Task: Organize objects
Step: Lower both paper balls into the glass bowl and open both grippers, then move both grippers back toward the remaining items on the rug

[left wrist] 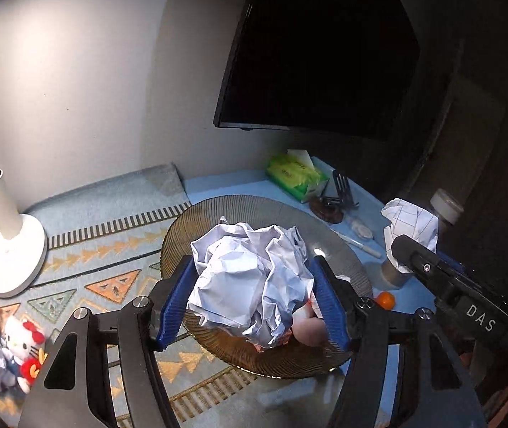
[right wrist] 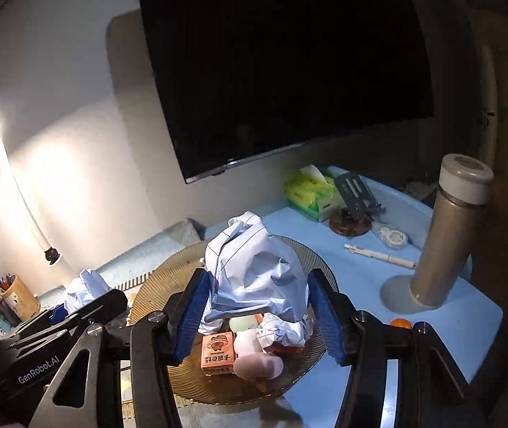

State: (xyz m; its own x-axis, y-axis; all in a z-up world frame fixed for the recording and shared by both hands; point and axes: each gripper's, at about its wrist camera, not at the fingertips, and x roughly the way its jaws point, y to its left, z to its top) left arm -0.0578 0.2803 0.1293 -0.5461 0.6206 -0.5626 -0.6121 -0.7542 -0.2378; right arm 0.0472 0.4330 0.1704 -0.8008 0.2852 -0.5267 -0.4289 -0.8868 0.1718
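A: Left side first. White lamp base (left wrist: pixel 13 253) on the patterned mat (left wrist: pixel 111 249); a Hello Kitty plush (left wrist: pixel 21 342) beside loose paper wads at the near left edge.

B: Left tongs (left wrist: pixel 254 303)?

A: Blue pads about half spread, clamped on a crumpled white paper ball (left wrist: pixel 250 278), both pads against its sides. It hangs above the ribbed amber plate (left wrist: pixel 218 214).

B: Right tongs (right wrist: pixel 257 314)?

A: Same spread, gripping a second crumpled sheet with ruled lines (right wrist: pixel 254 274), also over the plate (right wrist: pixel 168 278). On the plate underneath: a small orange carton (right wrist: pixel 218 355) with a cartoon face and Chinese characters I can't read reliably, plus pale rounded items.

B: Any writing?

A: "DAS" on the right tool's body seen from the left camera; "GenRobot.AI" on the left tool's body in the right camera.

B: Further right?

A: Green tissue pack (right wrist: pixel 309 189), print too small to read. White pen (right wrist: pixel 378 255), tall beige flask (right wrist: pixel 446 235) on the blue worktop (right wrist: pixel 468 314), small orange ball (right wrist: pixel 400 322) near it.
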